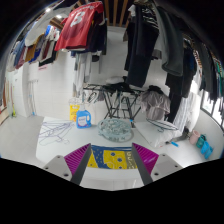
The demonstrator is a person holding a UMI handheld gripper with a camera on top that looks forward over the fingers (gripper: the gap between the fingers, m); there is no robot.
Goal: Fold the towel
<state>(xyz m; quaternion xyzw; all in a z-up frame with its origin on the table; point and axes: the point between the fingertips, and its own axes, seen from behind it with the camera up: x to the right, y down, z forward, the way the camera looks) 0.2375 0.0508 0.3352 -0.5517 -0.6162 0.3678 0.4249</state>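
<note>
**Desk:** Yellow cloth, right at your fingertips. Is that the towel?

**Me:** Yes. One yellow towel (108, 159) with dark printed patches lies flat on the white bench (50, 140), between and just ahead of the two fingers of my hand-held gripper (108, 165). The fingers stand wide apart, magenta pads (78, 157) facing inward, and they grip nothing. The towel rests on the bench on its own.

**Desk:** So what stage is this?

**Me:** I judge it the opening stage: approach, with no fold made yet. The next move calls for lowering onto the near hem, closing on one edge or corner, and carrying it across to the far side.

**Desk:** What else is in shot, by count?

**Me:** Beyond the towel, one crumpled pale cloth (115, 129) sits on the bench. Off to the left of it lie wire hangers (57, 130), two or three, too tangled to count surely, and one blue-and-yellow object (82, 118) I cannot identify. Farther back stands one dark folding rack (115, 100). Overhead hang many garments, among them one red shirt (80, 25) and several dark ones (143, 45). To the far right are blue items (203, 145), blurred.
</note>
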